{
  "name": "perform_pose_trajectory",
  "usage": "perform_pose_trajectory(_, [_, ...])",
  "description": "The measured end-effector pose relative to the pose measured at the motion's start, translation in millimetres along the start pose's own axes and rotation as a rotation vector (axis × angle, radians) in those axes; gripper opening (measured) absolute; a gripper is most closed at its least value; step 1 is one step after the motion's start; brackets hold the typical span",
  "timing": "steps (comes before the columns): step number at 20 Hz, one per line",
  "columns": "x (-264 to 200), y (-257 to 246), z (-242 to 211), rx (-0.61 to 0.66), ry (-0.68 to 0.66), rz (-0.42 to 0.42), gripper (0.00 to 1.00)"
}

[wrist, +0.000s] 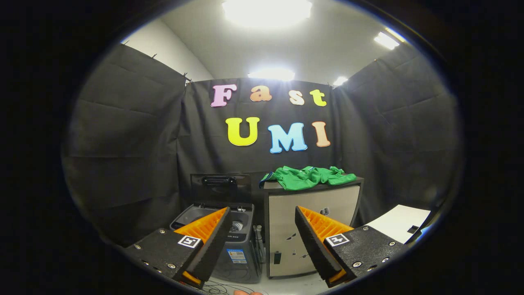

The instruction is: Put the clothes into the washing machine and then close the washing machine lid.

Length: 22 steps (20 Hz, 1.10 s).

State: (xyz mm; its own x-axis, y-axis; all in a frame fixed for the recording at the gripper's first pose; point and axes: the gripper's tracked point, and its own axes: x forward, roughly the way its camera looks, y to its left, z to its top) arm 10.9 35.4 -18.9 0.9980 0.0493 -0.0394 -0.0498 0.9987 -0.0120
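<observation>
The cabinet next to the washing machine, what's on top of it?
Green clothes lie crumpled on the cabinet, beyond the open gripper. Whatever sits beneath the heap is covered. The washing machine lid stands open.

Black cloth walls [131,135], ceiling lights [266,10] at 12 o'clock, cabinet [313,233] centre, white floor [286,284], white board [399,227] at 4 o'clock

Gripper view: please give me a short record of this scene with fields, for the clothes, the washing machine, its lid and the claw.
clothes: green clothes lying in a heap on top of the cabinet
washing machine: grey washing machine on the floor, beside the cabinet
lid: lid raised, standing upright behind the drum opening
claw: claw open, holding nothing, well short of the clothes
task progress: clothes not yet picked up, lid not yet closed
</observation>
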Motion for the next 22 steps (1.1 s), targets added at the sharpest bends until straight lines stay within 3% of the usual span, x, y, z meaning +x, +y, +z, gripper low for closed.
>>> perform_pose_trajectory(6, [19, 6, 13, -0.036, -0.002, 0.003, 0.95])
perform_pose_trajectory(10, [51, -12, 30, -0.063, 0.008, -0.042, 0.95])
perform_pose_trajectory(22, [227, -110, 85, -0.016, 0.102, -0.100, 0.96])
